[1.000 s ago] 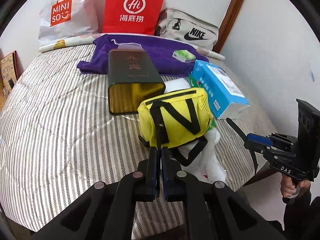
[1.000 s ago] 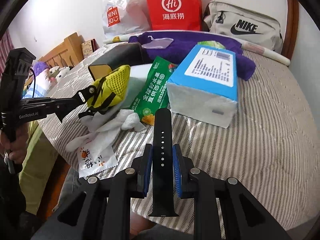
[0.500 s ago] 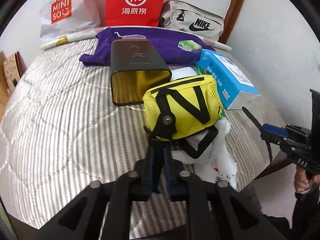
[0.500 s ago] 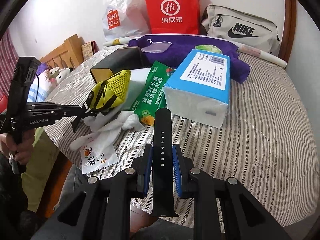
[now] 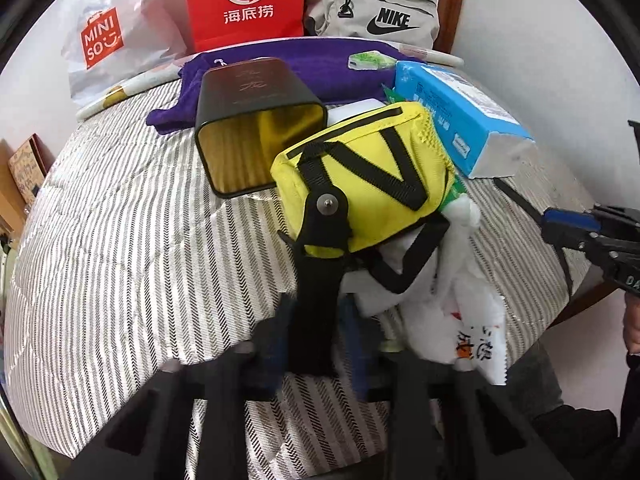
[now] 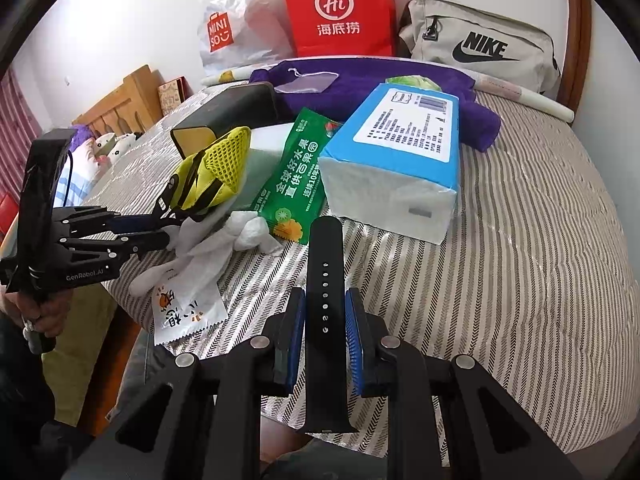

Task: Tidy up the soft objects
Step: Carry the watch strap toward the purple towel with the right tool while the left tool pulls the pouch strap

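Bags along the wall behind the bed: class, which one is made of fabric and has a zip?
The grey Nike bag, rightmost of the three. The red Hi bag looks like stiff paper, and the white Miniso bag is crinkled plastic.

Striped quilted bed [image 6: 520, 240]; blue tissue pack [image 6: 400, 168] mid-surface, purple cloth [image 6: 360, 88] behind it, green snack packet [image 6: 300, 176] beside.

Bright, even daylight, soft shadows — fisheye bends the edges; left gripper [image 5: 316, 344] blurred by motion.
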The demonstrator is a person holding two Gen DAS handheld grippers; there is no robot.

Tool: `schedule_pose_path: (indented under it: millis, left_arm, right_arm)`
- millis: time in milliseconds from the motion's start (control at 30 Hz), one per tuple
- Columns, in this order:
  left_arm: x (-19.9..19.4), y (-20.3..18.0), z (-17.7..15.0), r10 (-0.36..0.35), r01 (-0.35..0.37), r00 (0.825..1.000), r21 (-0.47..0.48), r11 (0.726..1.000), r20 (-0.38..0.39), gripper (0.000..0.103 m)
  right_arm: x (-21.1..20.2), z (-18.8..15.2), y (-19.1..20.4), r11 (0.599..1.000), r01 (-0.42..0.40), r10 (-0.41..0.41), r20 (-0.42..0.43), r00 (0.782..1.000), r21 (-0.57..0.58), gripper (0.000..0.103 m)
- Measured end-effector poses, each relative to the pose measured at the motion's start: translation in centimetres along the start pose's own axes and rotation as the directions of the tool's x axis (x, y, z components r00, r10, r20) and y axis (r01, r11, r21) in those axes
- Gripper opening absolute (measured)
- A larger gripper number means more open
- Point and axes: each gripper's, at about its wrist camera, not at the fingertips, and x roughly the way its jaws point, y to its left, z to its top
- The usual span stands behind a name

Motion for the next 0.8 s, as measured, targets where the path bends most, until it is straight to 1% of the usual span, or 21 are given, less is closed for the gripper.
schedule_pose_path:
  millis: [133, 333, 567, 800]
  left_arm:
    - [-0.4, 0.2, 0.2, 0.006, -0.006, 1.0, -0.002, 1.0, 0.014, 0.02]
    - [-1.5, 1.3, 0.4, -0.012, 0.013, 0.999, -0.044, 0.999, 0.034, 0.02]
    - [-3.1, 1.9, 0.4, -0.024, 0.029, 0.997, -0.073, 0.997, 0.069, 0.019]
    - [-3.9, 2.3, 1.0, -0.034, 0.042, 0.995, -0.088, 0.995, 0.095, 0.019]
  right_arm:
    - [0.1, 0.0, -0.2, 1.0, 0.0, 0.0, -0.003, 1.0, 0.006, 0.02]
    - [-0.3, 0.1, -0.5, 1.0, 0.005, -0.005, 0.005, 1.0, 0.008, 0.02]
    - [-1.4, 0.5, -0.5, 1.0, 0.018, -0.017, 0.028, 0.999, -0.014, 0.02]
    - [-3.0, 1.4, -0.6, 1.0, 0.002, -0.002, 0.062, 0.998, -0.012, 0.02]
